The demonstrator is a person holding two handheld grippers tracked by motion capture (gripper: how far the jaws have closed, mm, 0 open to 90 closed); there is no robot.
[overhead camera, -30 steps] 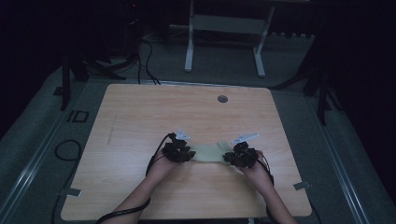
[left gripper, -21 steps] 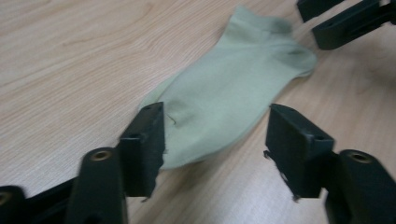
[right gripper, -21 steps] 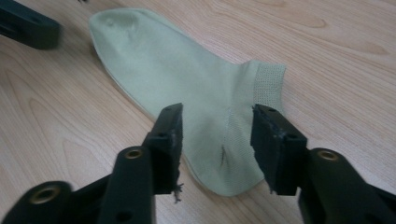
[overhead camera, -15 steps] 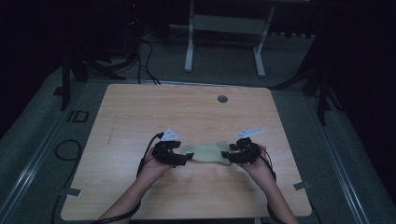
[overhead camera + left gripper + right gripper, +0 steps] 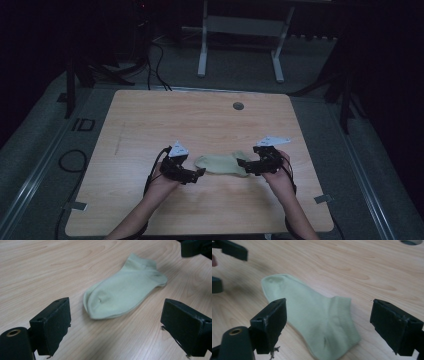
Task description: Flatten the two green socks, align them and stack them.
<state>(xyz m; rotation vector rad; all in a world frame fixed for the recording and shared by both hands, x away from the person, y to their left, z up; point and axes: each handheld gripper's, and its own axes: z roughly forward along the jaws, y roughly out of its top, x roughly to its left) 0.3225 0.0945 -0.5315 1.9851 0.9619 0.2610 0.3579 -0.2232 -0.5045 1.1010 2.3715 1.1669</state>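
Pale-green sock [image 5: 220, 163] flat on wood table [image 5: 150, 120]; left gripper [image 5: 115, 327] and right gripper [image 5: 328, 325] just spread, nothing pinched. Gripper views show ribbed cuff, probably lost in dim high view.

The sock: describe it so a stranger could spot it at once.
On the wooden table, look near the front edge, between the left gripper and right gripper. The sock lies flat there, pale green and ankle-length with a ribbed cuff, the one soft thing between black jaws.

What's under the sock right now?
The sock lies flat on the bare wooden table; no bulge shows. Whatever its fabric covers cannot be seen.
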